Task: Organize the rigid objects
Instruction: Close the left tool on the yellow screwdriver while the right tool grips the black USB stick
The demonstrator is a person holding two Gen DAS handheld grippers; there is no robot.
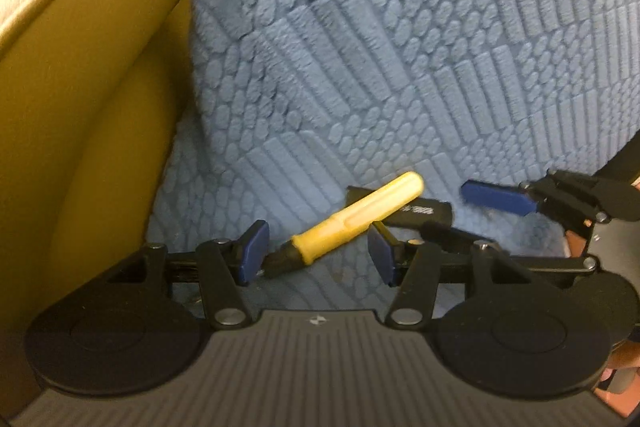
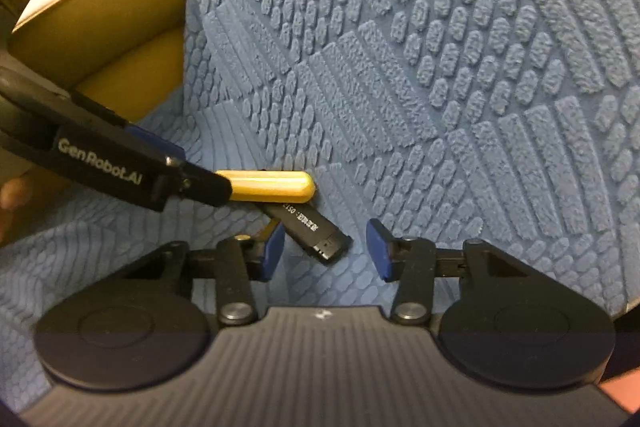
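A yellow-handled tool (image 1: 356, 217) lies on a blue textured cover (image 1: 400, 67), its dark tip end between my left gripper's open fingers (image 1: 316, 253). Its handle also shows in the right wrist view (image 2: 272, 185), where the left gripper's finger (image 2: 192, 183) hides its tip end. A black USB stick (image 2: 310, 229) lies partly under the handle, its end between my right gripper's open fingers (image 2: 326, 251). In the left wrist view the stick (image 1: 416, 209) lies behind the handle. The right gripper's blue pad (image 1: 498, 197) comes in from the right.
A tan leather sofa arm (image 1: 80, 87) rises on the left beside the blue cover, and shows in the right wrist view (image 2: 120, 27). The blue cover (image 2: 440, 67) climbs up the sofa back beyond the objects.
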